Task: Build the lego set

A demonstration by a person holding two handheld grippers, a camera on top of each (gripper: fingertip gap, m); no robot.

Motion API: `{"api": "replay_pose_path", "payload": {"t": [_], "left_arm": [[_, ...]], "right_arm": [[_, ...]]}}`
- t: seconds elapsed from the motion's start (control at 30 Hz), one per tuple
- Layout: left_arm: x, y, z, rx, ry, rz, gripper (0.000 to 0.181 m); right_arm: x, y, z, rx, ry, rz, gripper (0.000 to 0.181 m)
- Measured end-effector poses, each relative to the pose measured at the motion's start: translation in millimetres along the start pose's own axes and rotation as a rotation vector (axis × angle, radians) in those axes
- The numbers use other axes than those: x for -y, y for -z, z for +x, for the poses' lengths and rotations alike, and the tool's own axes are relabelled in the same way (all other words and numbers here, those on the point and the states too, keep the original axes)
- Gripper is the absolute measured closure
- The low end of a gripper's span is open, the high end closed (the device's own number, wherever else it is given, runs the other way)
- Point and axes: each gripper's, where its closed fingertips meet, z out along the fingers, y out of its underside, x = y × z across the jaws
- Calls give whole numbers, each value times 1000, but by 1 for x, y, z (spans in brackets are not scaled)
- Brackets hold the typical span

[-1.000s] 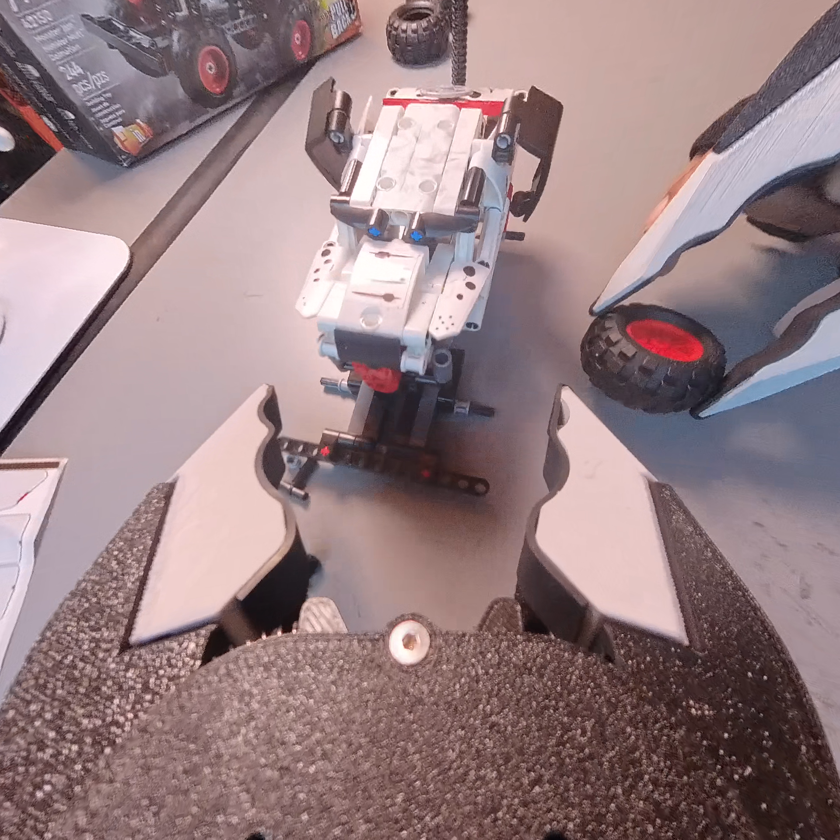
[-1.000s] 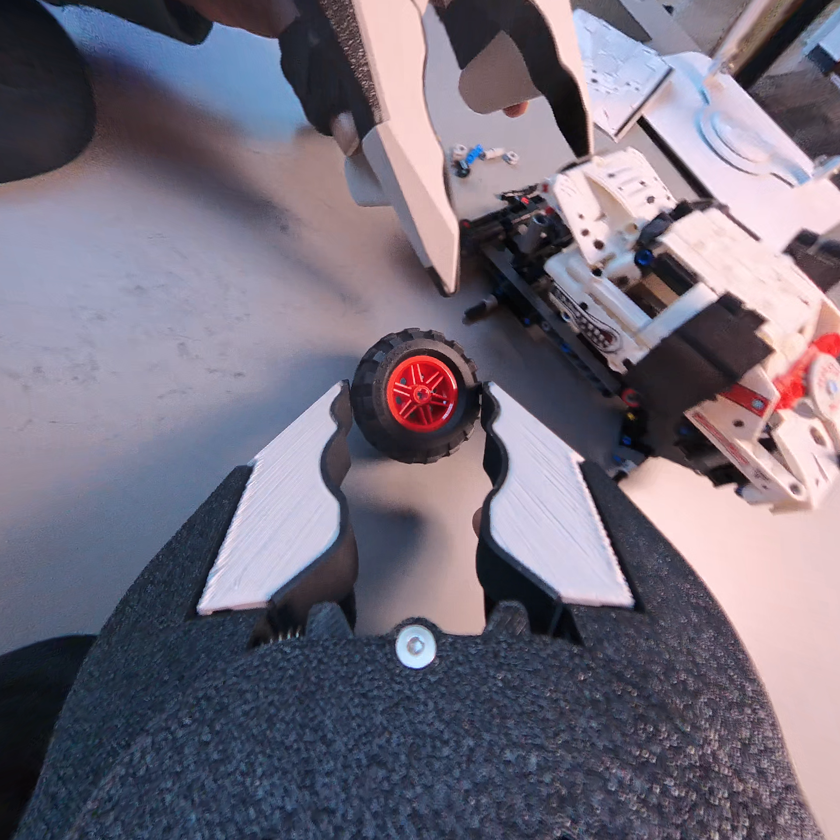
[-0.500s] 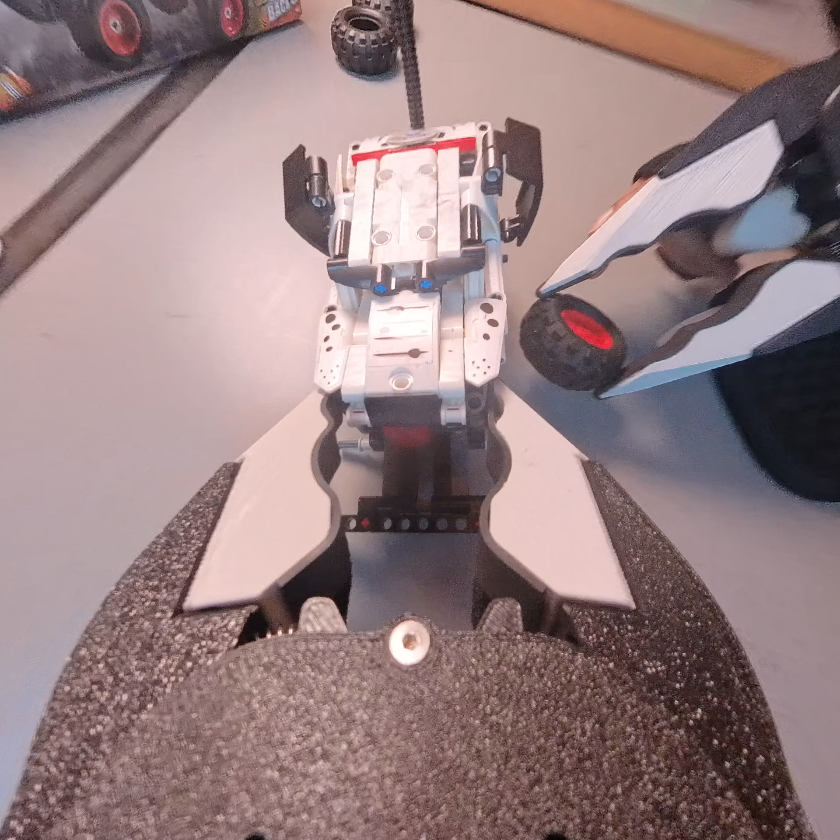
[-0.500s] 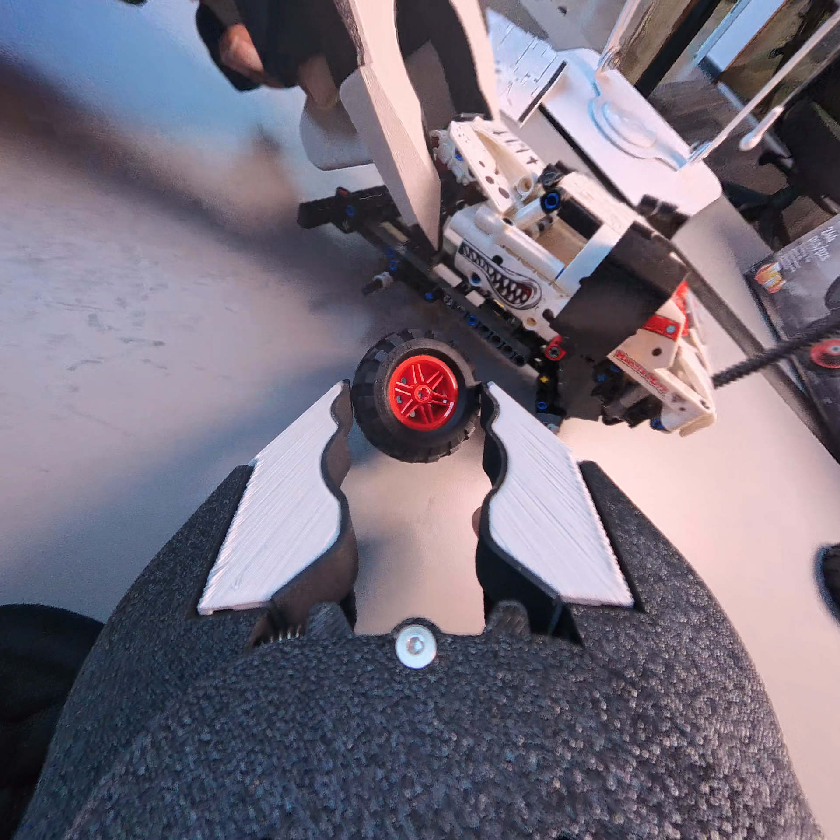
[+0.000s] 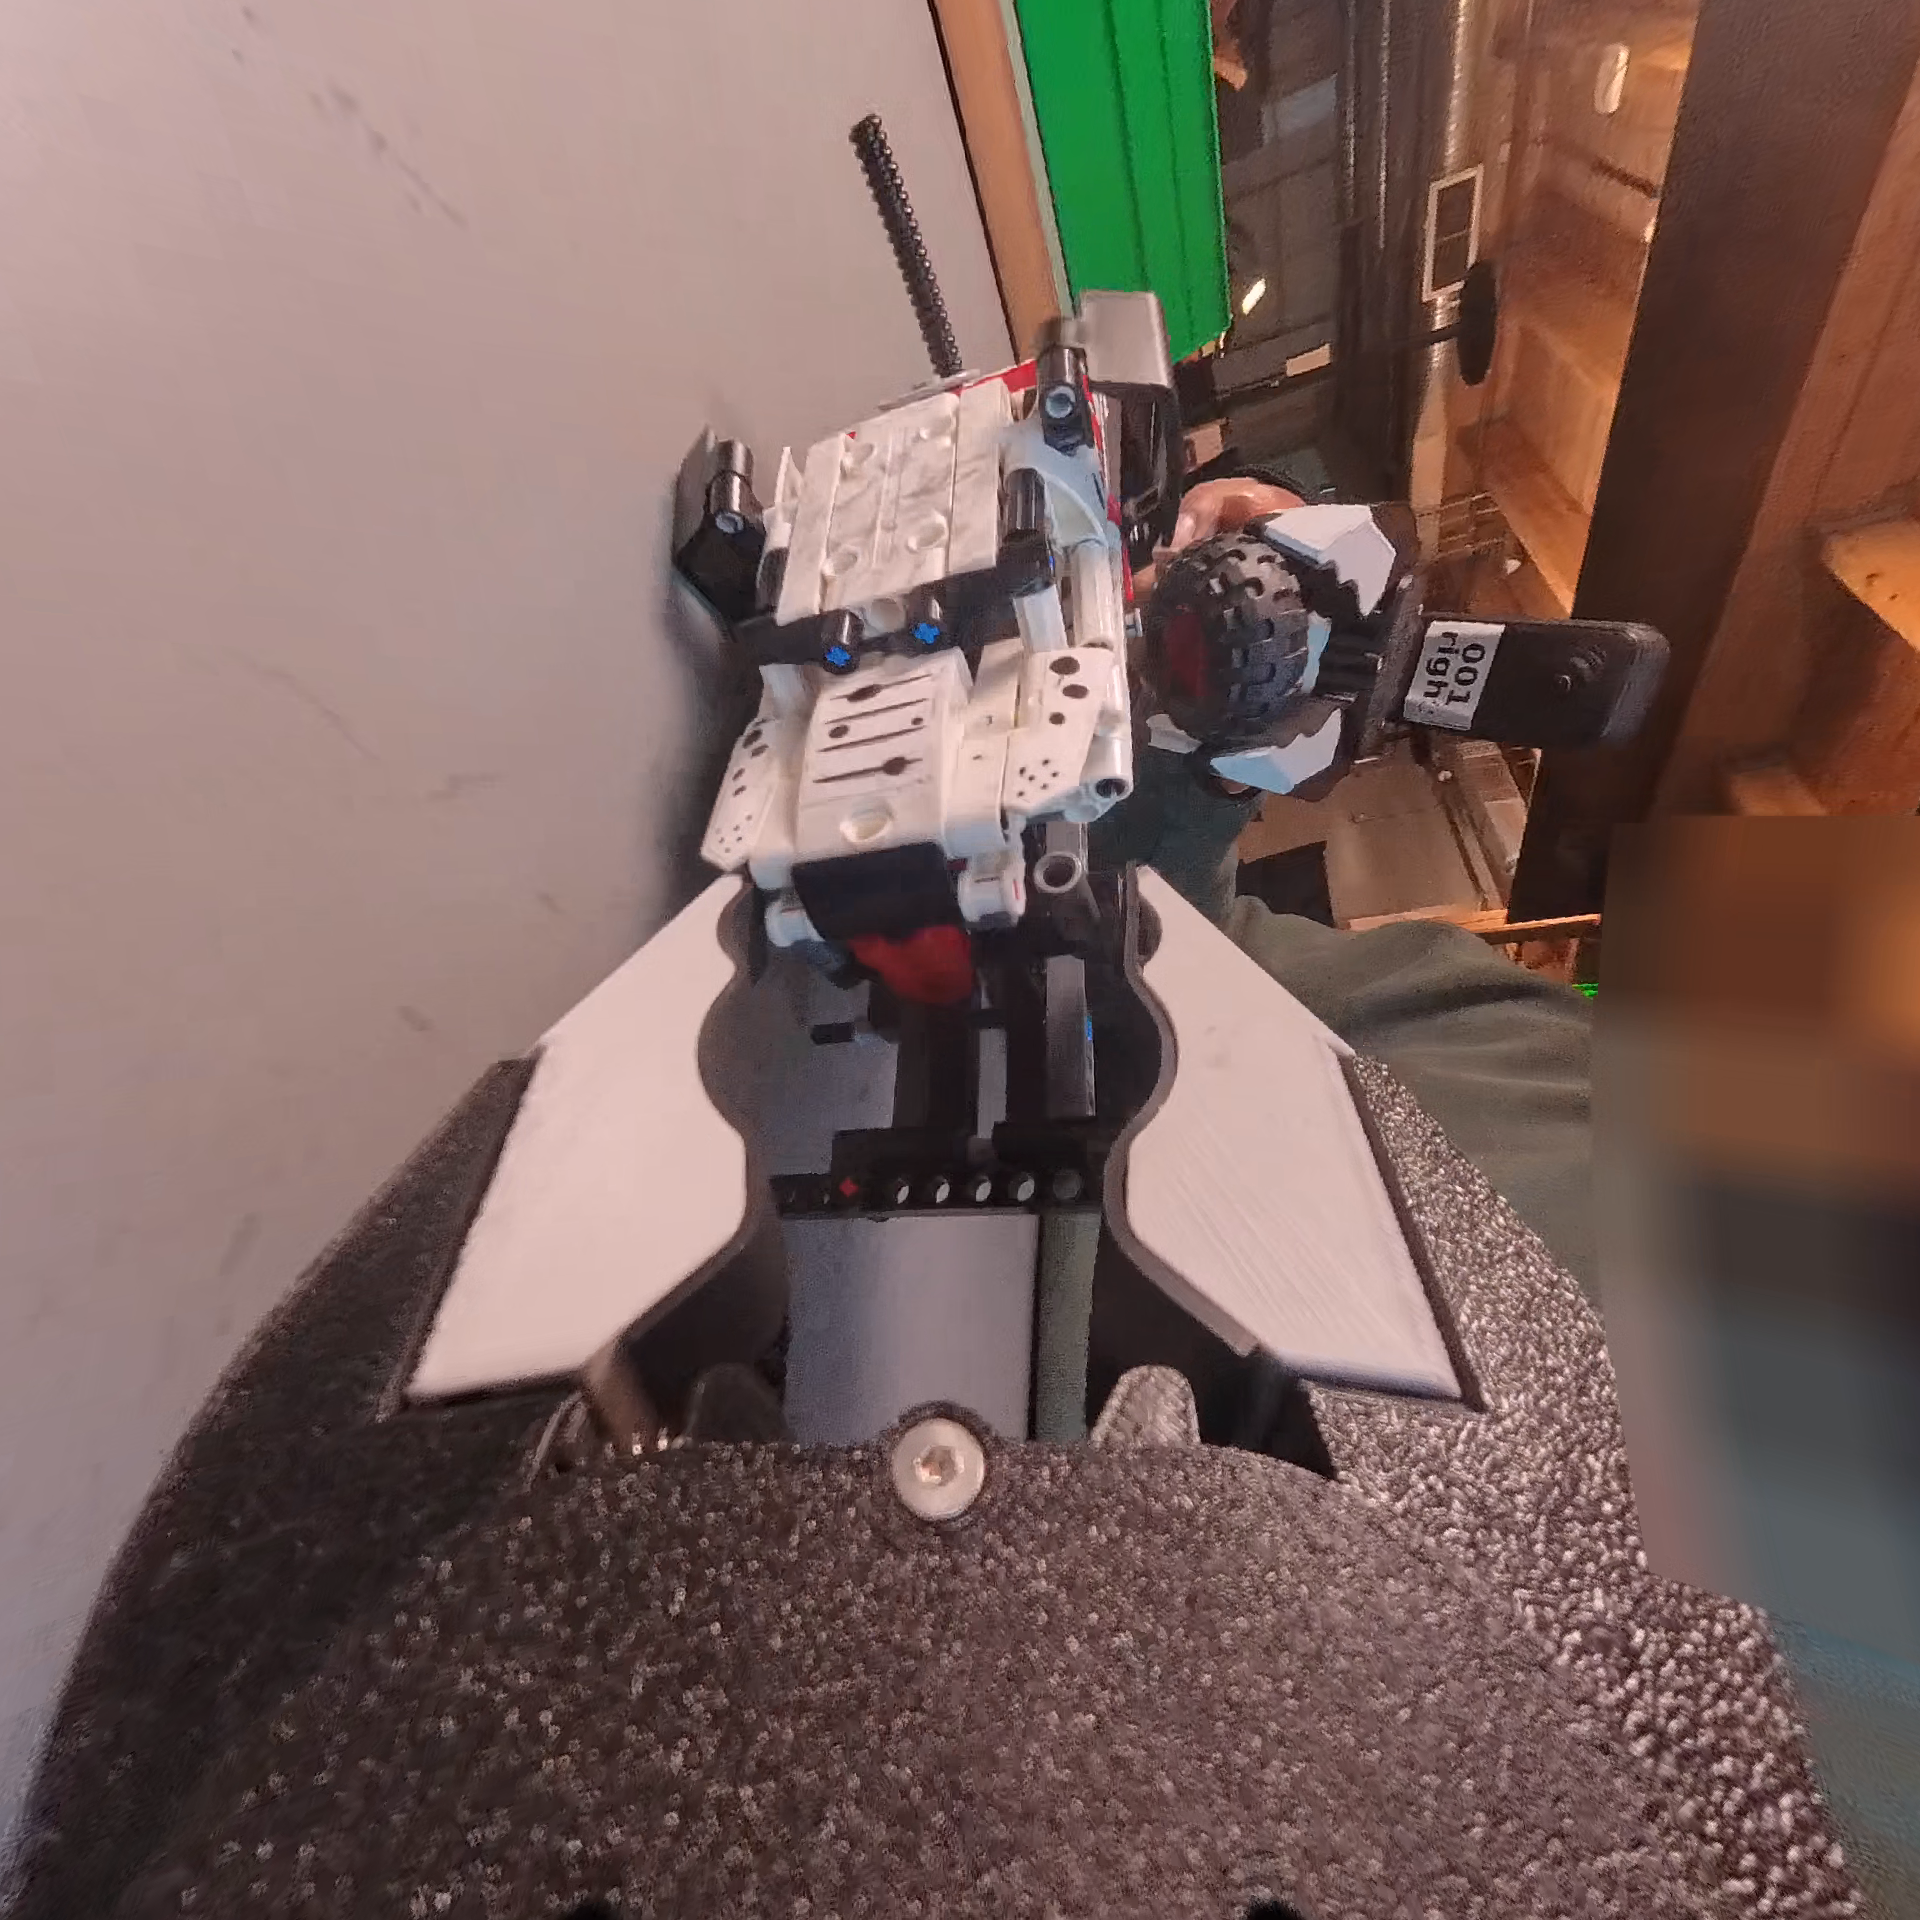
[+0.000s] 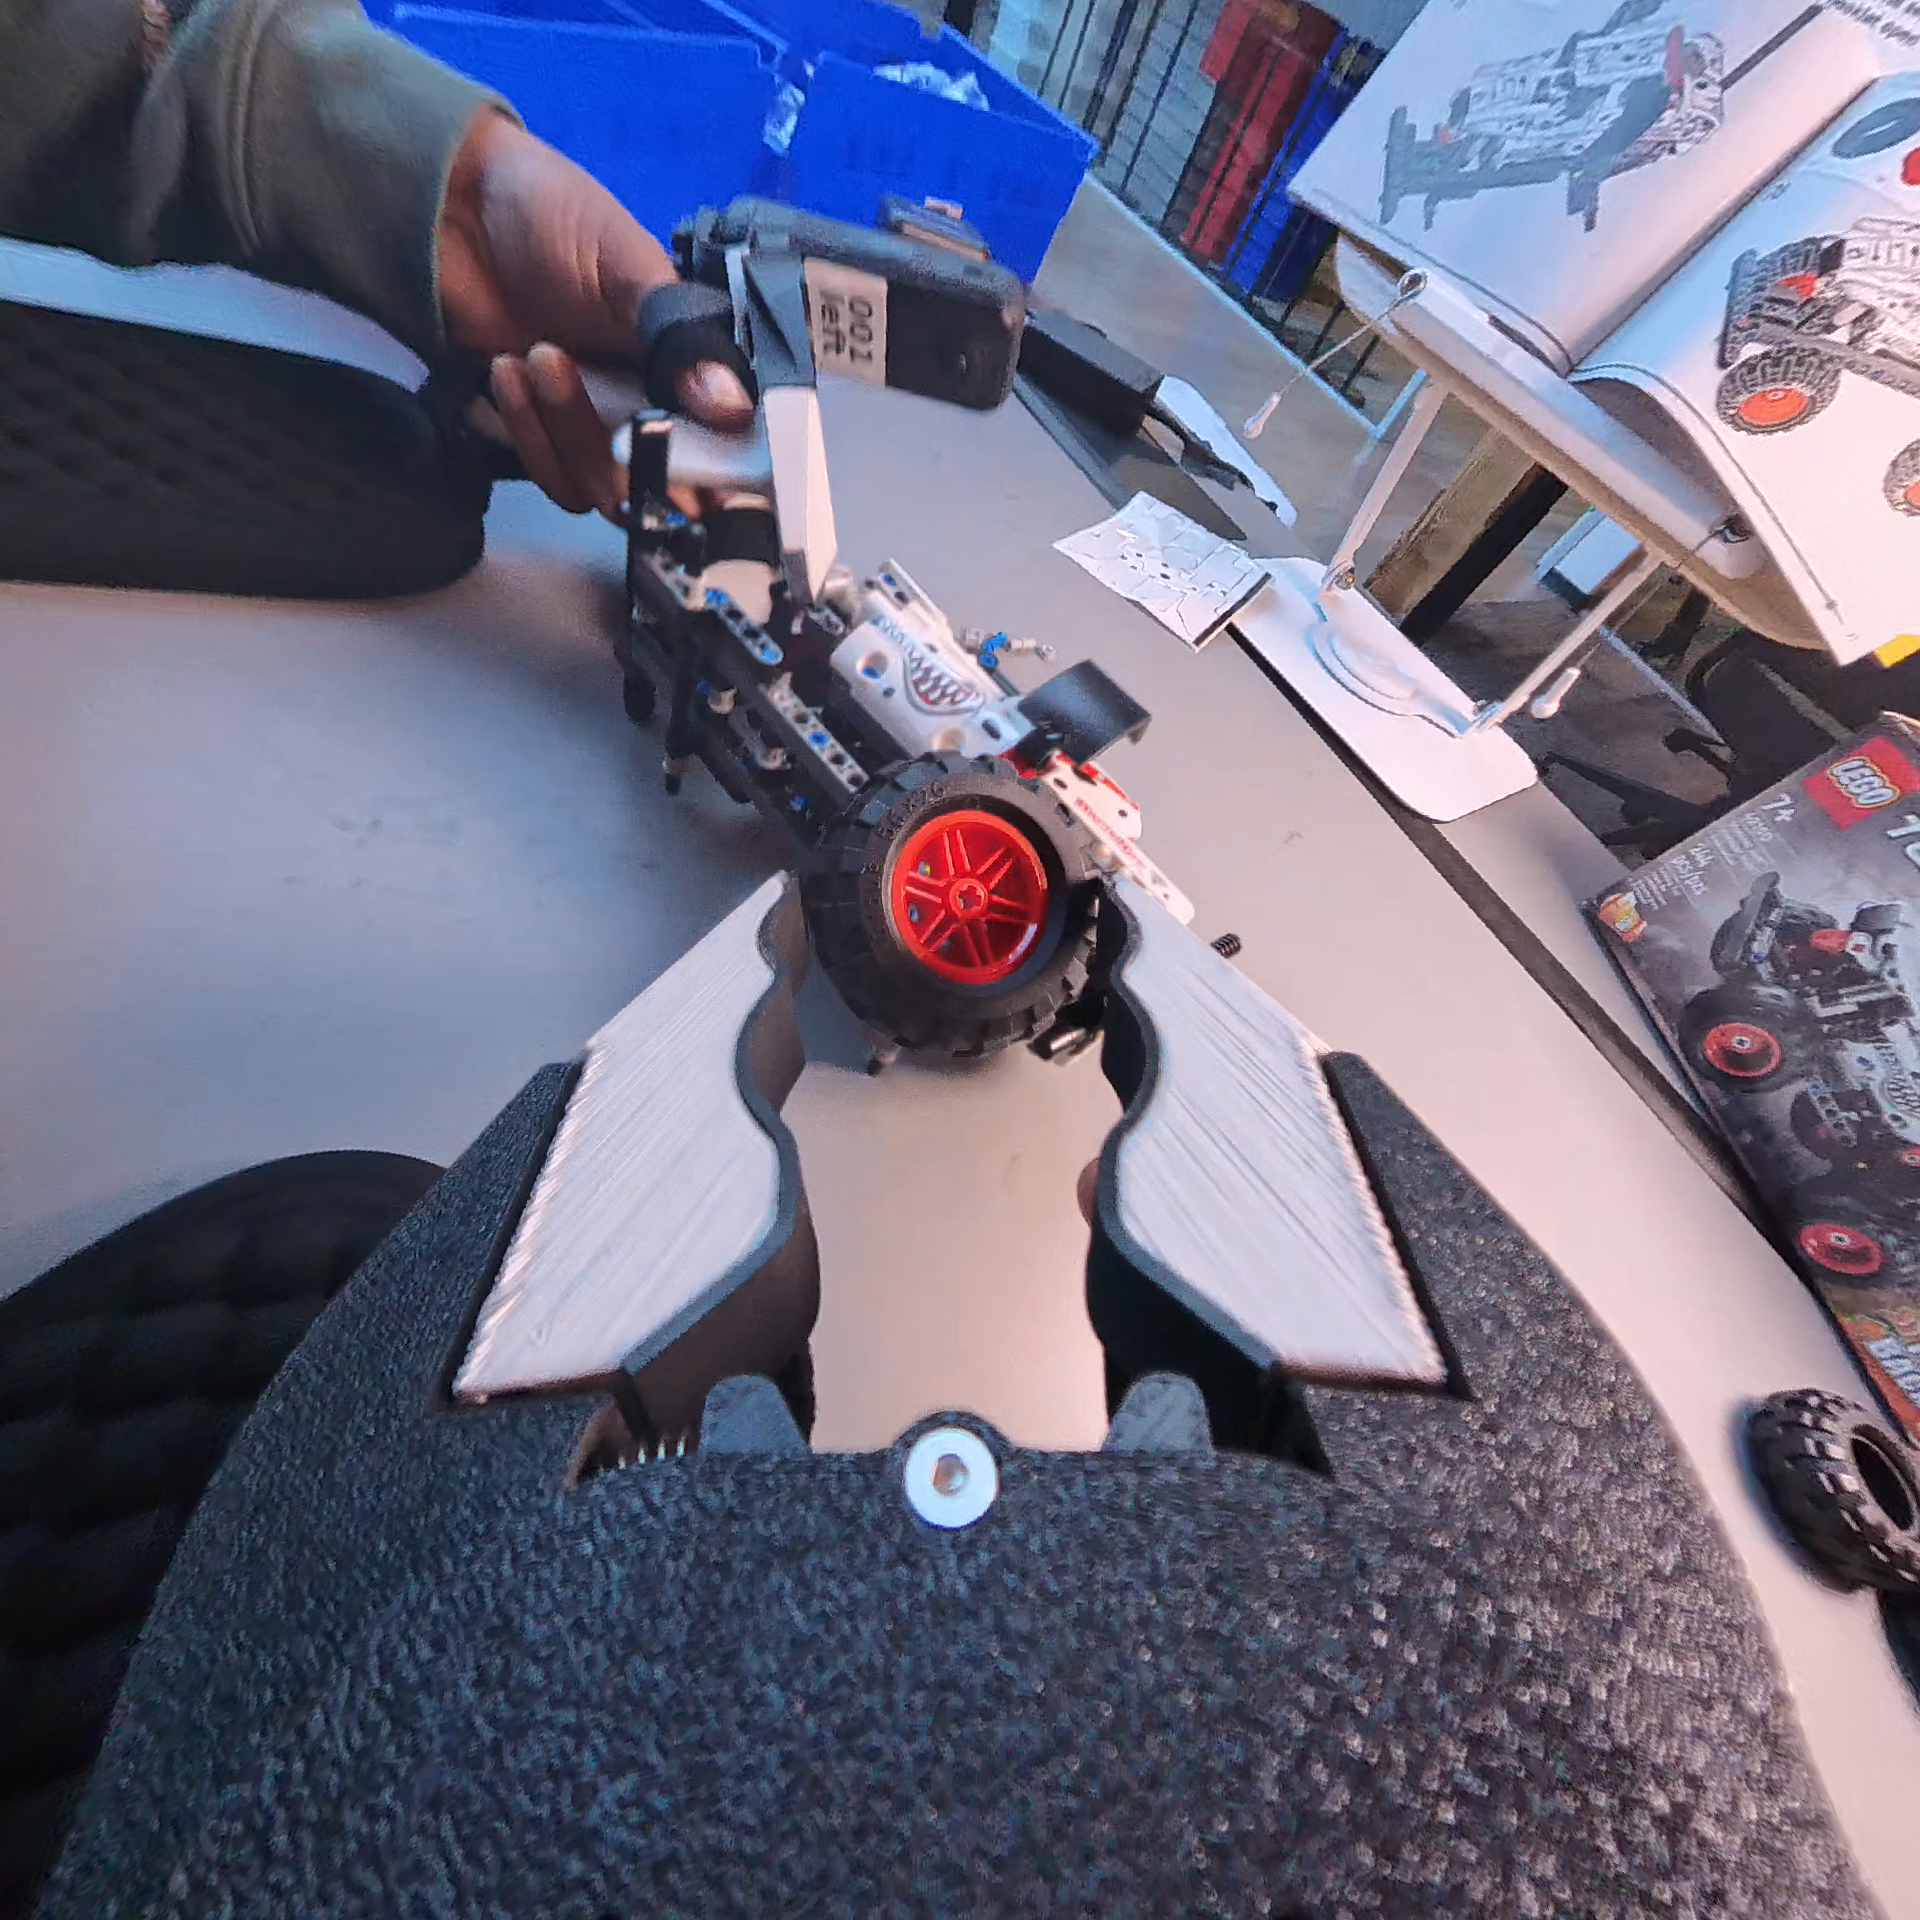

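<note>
Over the surface (image 6: 312, 883), my left jaws clamp the truck's chassis (image 5: 977, 1081), right jaws grip its first wheel (image 6: 961, 914); three wheels left, I reckon.

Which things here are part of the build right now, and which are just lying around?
In use: truck model, red-hubbed wheel, left gripper, right gripper.

Lying about: spare tyre, set box, sticker sheet, blue bins.
</note>
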Motion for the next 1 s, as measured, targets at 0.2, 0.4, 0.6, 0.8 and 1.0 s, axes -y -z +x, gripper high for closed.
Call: {"api": "replay_pose_path", "payload": {"t": [0.2,0.4,0.6,0.8,1.0], "left_arm": [[26,34,-3,193,-201,89,109],[30,25,68,351,-687,101,117],[5,-49,122,37,-577,-10,115],[5,-66,118,-52,-509,-63,154],[16,-67,111,3,-476,-27,155]], "right_arm": [[-8,-12,6,-16,70,-59,127],[3,-3,16,-32,75,-9,127],[44,-4,-9,-43,362,72,127],[57,2,-23,-108,587,80,128],[52,3,-17,-82,456,111,128]]}}
